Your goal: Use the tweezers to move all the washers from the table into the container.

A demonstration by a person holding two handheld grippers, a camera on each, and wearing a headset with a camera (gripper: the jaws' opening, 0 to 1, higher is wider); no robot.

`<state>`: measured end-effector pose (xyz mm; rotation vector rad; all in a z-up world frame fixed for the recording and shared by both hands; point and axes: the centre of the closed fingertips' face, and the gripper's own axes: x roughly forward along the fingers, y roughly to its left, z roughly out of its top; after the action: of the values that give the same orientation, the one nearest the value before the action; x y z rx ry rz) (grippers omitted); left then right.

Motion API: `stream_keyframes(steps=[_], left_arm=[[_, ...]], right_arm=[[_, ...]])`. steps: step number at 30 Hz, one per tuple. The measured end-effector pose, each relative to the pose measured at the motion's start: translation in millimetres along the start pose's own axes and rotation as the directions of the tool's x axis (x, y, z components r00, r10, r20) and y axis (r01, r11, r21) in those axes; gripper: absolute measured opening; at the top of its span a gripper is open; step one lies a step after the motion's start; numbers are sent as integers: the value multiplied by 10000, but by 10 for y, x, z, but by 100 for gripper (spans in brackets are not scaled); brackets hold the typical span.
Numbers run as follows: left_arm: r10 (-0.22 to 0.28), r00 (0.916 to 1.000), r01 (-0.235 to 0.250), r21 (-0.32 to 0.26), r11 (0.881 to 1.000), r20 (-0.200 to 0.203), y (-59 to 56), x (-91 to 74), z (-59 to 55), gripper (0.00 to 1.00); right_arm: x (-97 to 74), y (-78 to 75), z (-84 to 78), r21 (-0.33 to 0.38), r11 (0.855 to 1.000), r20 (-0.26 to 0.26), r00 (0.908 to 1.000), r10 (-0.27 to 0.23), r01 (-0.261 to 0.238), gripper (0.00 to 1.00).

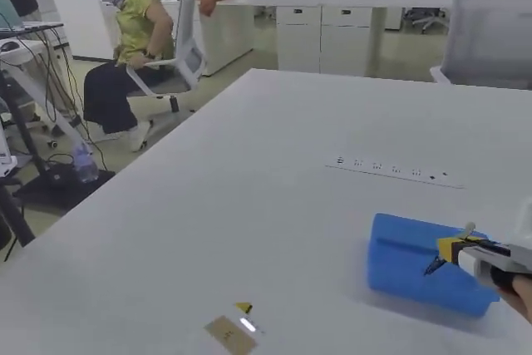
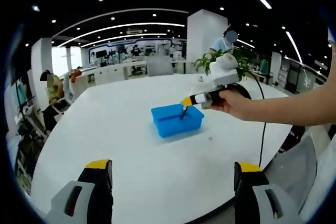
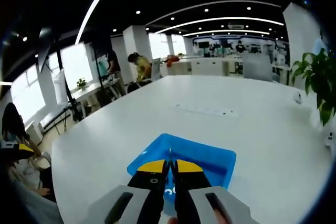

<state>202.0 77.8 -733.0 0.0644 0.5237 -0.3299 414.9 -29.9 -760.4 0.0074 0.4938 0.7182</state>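
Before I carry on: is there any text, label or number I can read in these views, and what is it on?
No text is legible.
Long white strip: a row of small dark marks, too small to read.
Brown tag: blurred, nothing readable.
Blue container: a pale mark in the right gripper view, mostly hidden, unreadable.
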Motion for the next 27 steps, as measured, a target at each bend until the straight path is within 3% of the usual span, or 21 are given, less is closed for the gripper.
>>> stream_keyframes(steps=[3, 6, 12, 18, 23, 27], left_arm=[[50, 10000, -49, 116, 9999, -42, 10, -8, -4, 99], [68, 10000, -67, 245, 9997, -25, 8, -37, -13, 99], [107, 9999, -106, 231, 9997, -52, -8, -89, -55, 99], [221, 9997, -224, 366, 9991, 82, -27, -149, -20, 99], [265, 9996, -267, 545, 9982, 51, -51, -183, -19, 99], [270, 9996, -273, 371, 9989, 87, -65, -194, -26, 99]], right_arm=[[-210, 6, 84, 196, 9998, 463, 9989, -30, 21, 2], [-431, -7, 84, 125, 9999, 595, 9982, -86, 78, 2], [-765, -72, -75, 241, 9987, 633, 9969, -460, 445, 2], [-875, -129, -359, 275, 9964, 191, 9965, -812, 806, 2], [-842, -155, -588, 260, 9950, -301, 9950, -955, 963, 2], [-791, -184, -705, 138, 9938, -600, 9921, -1097, 1107, 2]])
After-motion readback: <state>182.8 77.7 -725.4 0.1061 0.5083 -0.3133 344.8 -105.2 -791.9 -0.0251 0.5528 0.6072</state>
